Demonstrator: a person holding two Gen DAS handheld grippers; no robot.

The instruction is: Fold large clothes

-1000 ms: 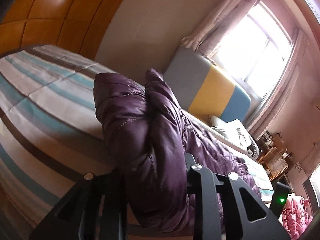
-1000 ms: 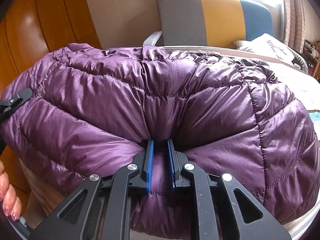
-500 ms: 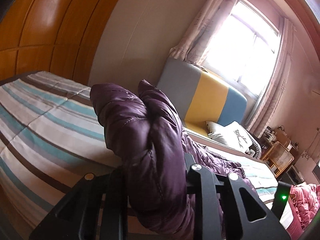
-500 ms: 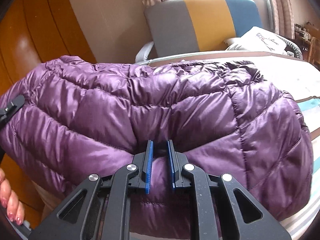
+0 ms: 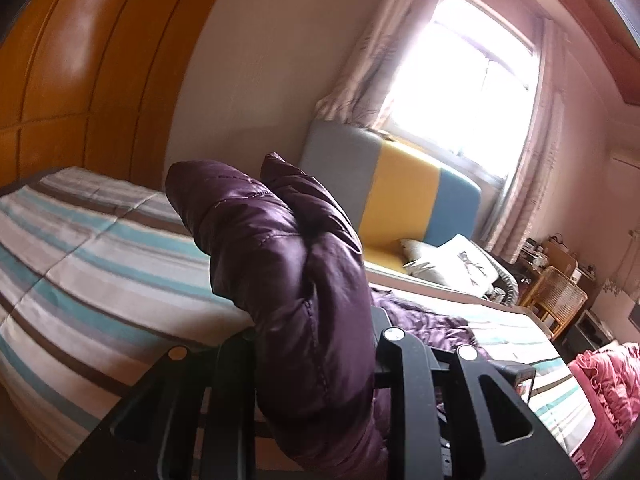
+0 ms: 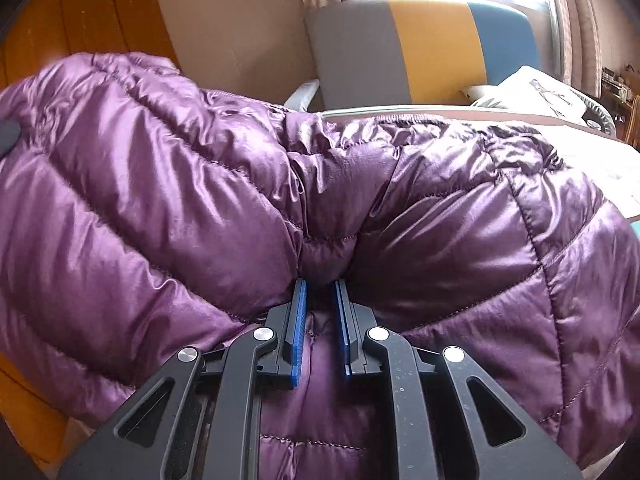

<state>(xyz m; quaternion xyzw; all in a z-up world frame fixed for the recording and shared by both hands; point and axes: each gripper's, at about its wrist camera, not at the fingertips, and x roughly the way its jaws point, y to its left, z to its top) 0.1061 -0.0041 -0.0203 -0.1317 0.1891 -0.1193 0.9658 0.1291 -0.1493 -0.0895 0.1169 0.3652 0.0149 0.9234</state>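
Now purple puffer jacket [image 6: 440,208] bunched, long axis across bed [image 5: 100,248], both grippers' jaws clenched on its fabric.

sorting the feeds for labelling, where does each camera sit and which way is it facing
Left wrist: sits on the left tool, looking along it over the striped bed toward the window; its black fingers clamp the purple down jacket.
Right wrist: sits on the right tool, tilted down at the jacket; its blue pads pinch a fold.
Shared: the jacket, the grey, yellow and blue headboard, the pillow.
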